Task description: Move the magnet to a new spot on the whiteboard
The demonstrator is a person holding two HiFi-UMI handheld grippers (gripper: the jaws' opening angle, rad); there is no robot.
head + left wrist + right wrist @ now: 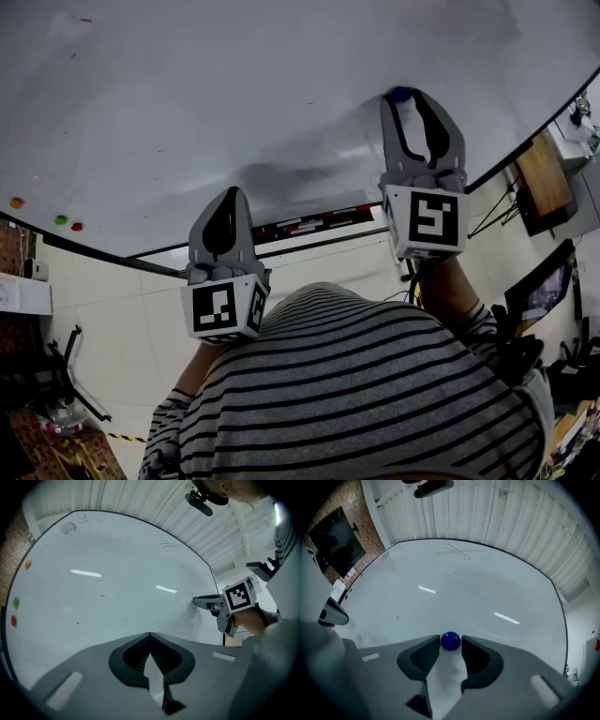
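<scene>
Though faint in head view, blue magnet (450,641) tight between right gripper (450,643) jaws.

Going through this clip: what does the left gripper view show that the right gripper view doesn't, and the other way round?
Left gripper view only: the left gripper, jaws together with nothing between them, and the right gripper seen from the side with its marker cube, tip at the board. Right gripper view only: the blue magnet pinched between the right gripper's jaws against the board, and a dark screen at upper left. Both: the whiteboard filling most of the frame, with ribbed white panelling beyond it.
</scene>
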